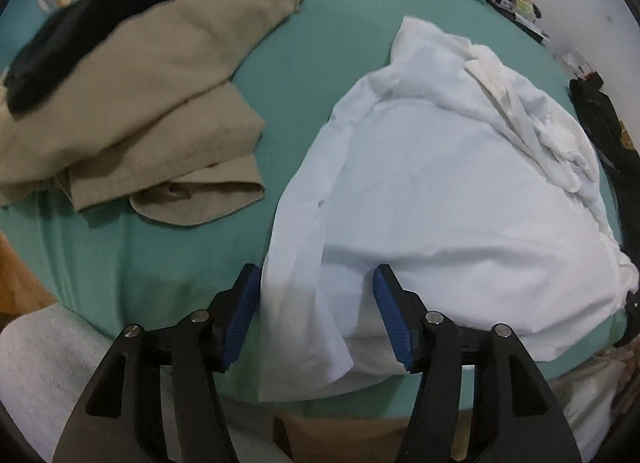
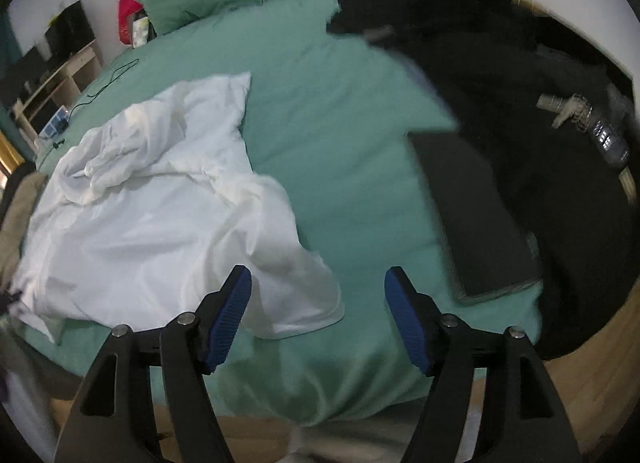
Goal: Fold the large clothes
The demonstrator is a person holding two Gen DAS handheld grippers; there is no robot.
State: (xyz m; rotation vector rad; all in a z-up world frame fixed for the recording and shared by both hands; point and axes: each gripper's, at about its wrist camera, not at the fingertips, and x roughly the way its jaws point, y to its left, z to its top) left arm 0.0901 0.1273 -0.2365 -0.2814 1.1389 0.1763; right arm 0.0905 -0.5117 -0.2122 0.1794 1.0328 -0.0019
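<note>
While both tools are hovering unloaded, the white garment [image 1: 440, 191] is lying rumpled on the green bedsheet [image 1: 312, 63], beside the beige clothing [image 1: 152, 103]. Left gripper [image 1: 316, 315] is standing spread astride the garment's near hem; right gripper [image 2: 318, 315] is gaping over bare sheet just beside its corner. Fabric is looking thin, limp and light, likely sagging; hem corners are offering the surest hold.

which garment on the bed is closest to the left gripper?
The crumpled white shirt: its near hem lies between the open left gripper's blue-padded fingers. The folded beige trousers and the black garment on them lie farther back on the left.
</note>
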